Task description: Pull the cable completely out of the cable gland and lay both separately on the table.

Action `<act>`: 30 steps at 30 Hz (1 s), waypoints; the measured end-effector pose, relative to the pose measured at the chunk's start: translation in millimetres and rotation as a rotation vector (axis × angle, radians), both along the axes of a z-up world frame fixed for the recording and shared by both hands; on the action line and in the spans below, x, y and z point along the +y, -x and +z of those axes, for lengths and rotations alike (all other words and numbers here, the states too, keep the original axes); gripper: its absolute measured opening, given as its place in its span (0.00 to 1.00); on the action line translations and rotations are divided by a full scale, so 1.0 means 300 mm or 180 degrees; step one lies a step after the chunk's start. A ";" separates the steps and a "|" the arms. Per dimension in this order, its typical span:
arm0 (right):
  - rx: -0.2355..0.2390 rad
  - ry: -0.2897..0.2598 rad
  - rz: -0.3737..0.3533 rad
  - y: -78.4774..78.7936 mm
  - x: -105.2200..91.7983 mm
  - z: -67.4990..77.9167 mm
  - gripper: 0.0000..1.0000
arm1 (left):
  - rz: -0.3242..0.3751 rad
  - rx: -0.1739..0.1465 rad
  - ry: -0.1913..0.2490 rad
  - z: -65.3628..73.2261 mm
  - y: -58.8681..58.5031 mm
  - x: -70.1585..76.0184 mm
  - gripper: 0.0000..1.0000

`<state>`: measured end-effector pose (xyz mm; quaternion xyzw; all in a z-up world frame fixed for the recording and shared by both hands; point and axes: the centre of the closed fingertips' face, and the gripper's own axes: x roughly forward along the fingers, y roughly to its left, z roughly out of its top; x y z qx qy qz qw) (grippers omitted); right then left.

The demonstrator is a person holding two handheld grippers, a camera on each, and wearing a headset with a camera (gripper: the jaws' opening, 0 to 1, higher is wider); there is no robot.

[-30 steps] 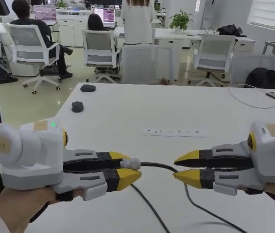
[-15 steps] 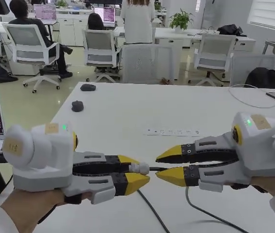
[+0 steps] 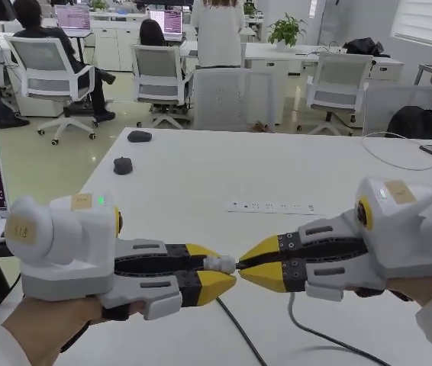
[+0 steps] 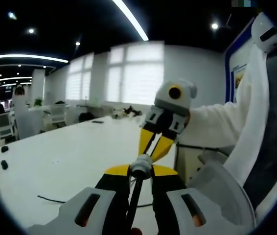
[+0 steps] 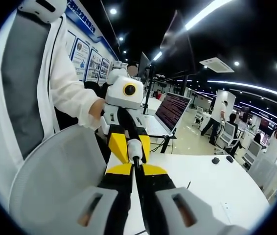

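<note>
**Head view.** Left gripper [image 3: 216, 268], entering from 8 o'clock: jaws nearly closed, pinching the pale cable gland [image 3: 220, 264] at their yellow tips. Right gripper [image 3: 244, 268], entering from 4 o'clock: jaws drawn together on the cable just beside the gland's mouth, with its tips almost touching the left gripper's. A black cable [image 3: 240, 332] trails toward 6 o'clock over the white table [image 3: 201, 175]. Gland and cable are both held above the table.

**Left gripper view.** Own jaws rise from 6 o'clock, with the gland [image 4: 141, 166] seated between their tips. The cable [image 4: 133, 200] runs back down the gap between them. The right gripper [image 4: 154, 142] meets the gland from 12 o'clock.

**Right gripper view.** Own jaws are clamped on the cable [image 5: 137, 178]. The gland [image 5: 134, 148] sits directly ahead at 12 o'clock, in the left gripper [image 5: 131, 147].

**Progress.** Both grips look set. By appearance, the cable is still threaded through the gland. Left to do: the pull apart, then laying each piece down separately.
</note>
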<state>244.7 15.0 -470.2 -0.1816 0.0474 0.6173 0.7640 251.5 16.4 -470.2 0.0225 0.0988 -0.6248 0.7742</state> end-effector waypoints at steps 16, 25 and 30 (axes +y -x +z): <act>0.0075 0.0045 -0.0169 -0.018 -0.047 -0.031 0.04 | 0.0108 0.0037 0.0068 0.010 -0.026 0.062 0.17; 0.0143 0.0104 -0.0263 -0.013 -0.080 -0.064 0.03 | 0.0159 0.0051 0.0141 0.028 -0.027 0.087 0.16; 0.0152 0.0122 -0.0285 -0.016 -0.084 -0.068 0.03 | 0.0148 0.0059 0.0162 0.030 -0.022 0.076 0.16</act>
